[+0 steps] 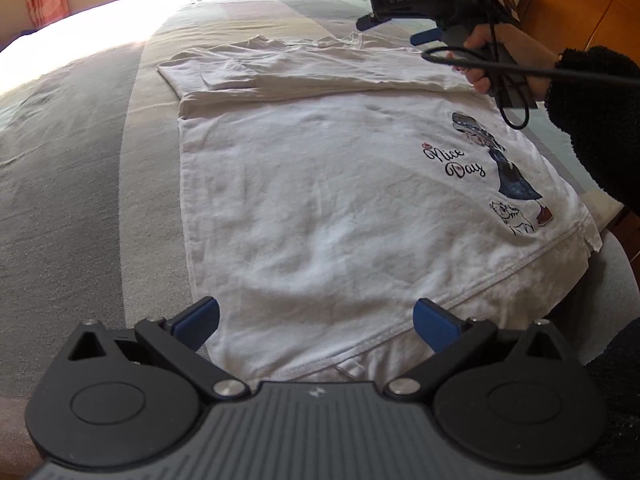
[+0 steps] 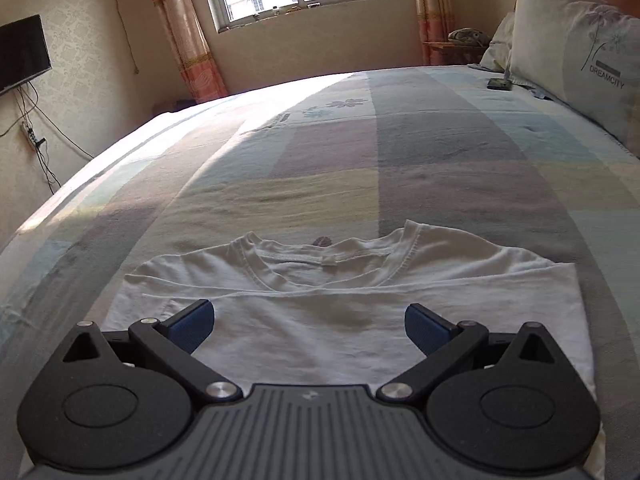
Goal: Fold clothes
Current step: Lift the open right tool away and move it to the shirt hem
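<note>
White t-shirt (image 1: 320, 200) lies flat on the striped bed (image 1: 100, 184), sleeves folded in, left gripper (image 1: 316, 326) over its hem with jaws wide and empty, right gripper (image 2: 310, 326) above the collar end, jaws wide, holding nothing.

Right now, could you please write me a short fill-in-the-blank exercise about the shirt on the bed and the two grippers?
1. The T-shirt lying on the bed is ____ in colour.
2. The script printed on the shirt reads "Nice ____".
3. The left gripper has its jaws ____.
4. The right gripper looks toward the shirt's ____ opening, with nothing between its jaws.

Missing words: white; Day; open; neck
</note>
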Action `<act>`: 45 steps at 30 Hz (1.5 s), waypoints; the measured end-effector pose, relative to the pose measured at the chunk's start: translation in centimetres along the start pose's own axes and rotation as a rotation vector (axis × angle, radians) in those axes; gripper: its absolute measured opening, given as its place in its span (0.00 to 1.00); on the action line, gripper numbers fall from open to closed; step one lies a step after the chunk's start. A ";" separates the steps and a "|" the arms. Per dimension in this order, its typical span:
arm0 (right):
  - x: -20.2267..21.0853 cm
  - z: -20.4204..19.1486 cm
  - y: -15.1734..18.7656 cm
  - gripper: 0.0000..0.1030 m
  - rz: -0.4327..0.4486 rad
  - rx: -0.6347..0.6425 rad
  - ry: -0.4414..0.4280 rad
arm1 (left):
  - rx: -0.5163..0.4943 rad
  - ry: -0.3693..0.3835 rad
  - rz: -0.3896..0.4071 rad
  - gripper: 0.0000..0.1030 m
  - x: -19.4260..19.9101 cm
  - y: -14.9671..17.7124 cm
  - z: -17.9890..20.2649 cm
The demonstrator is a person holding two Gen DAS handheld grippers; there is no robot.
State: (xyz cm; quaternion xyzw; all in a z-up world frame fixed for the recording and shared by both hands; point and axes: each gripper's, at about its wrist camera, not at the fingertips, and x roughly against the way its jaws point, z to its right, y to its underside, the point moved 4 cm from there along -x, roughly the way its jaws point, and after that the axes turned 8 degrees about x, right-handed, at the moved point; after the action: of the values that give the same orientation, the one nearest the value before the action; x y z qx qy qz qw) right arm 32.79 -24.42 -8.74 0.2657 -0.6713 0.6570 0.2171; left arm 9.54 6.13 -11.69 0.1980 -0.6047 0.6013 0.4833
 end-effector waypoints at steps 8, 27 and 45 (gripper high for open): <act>-2.4 1.0 6.6 1.00 -0.086 0.157 0.154 | 0.006 -0.048 -0.008 0.99 0.2 -0.6 -0.2; 8.2 0.5 13.6 1.00 -0.074 -0.017 -0.123 | 0.166 0.379 0.065 0.99 -12.4 -24.0 4.1; 8.6 -0.1 14.8 1.00 -0.016 0.076 -0.107 | 0.432 0.453 0.082 0.98 -15.7 -25.4 -1.3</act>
State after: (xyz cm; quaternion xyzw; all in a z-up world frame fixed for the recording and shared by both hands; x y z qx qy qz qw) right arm 16.73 -25.02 -14.60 0.3138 -0.6543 0.6653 0.1757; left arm 37.97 -3.11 -11.26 0.1325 -0.3474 0.7636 0.5280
